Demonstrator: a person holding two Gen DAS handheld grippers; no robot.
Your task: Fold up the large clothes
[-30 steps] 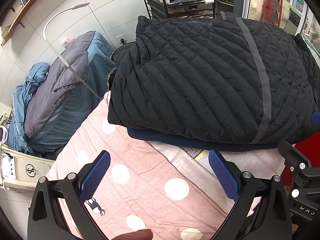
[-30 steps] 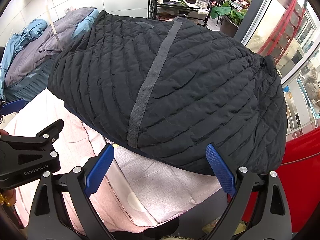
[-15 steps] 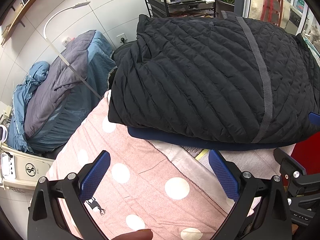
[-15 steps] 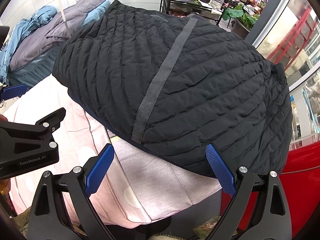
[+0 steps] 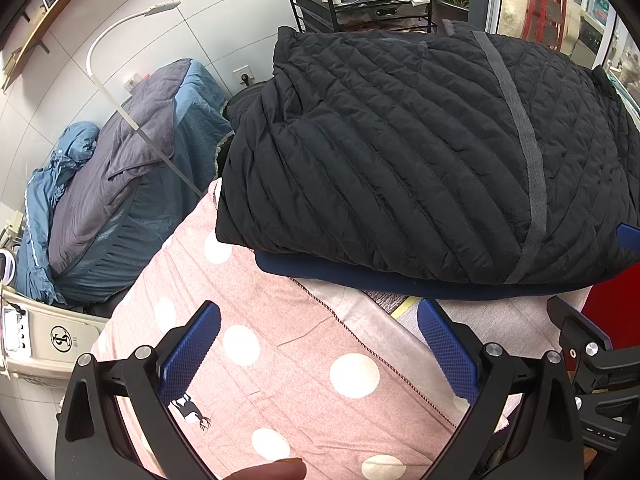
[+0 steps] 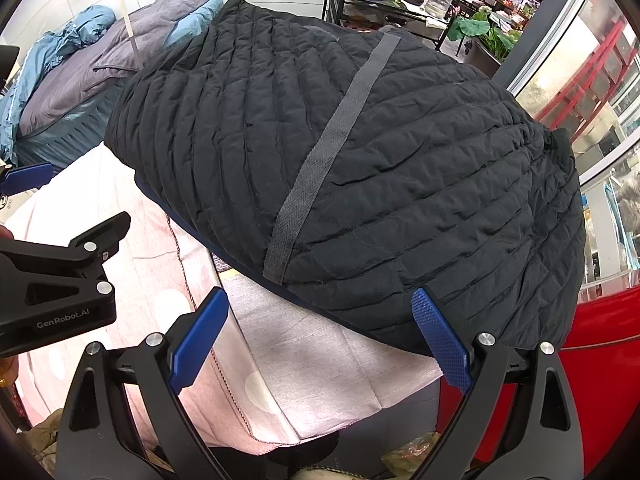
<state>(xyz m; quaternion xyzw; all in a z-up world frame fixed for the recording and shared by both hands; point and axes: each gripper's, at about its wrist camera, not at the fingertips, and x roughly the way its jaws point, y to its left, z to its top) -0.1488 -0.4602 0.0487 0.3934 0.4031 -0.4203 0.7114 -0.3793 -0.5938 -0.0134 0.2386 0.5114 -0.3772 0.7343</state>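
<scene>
A black quilted jacket with a grey strap across it lies folded on a pink polka-dot cloth; a navy lining edge shows under its near side. It fills the right wrist view too. My left gripper is open and empty, above the cloth just short of the jacket's near edge. My right gripper is open and empty at the jacket's near right edge. The left gripper's body shows at the left of the right wrist view.
A pile of blue and grey bedding lies to the left with a white lamp arm over it. A black cart with bottles stands behind. A red surface lies at the right, under the cloth's edge.
The right gripper has drawn back and turned slightly, so the jacket sits a bit farther and more to the right in its view. The left gripper has barely moved.
</scene>
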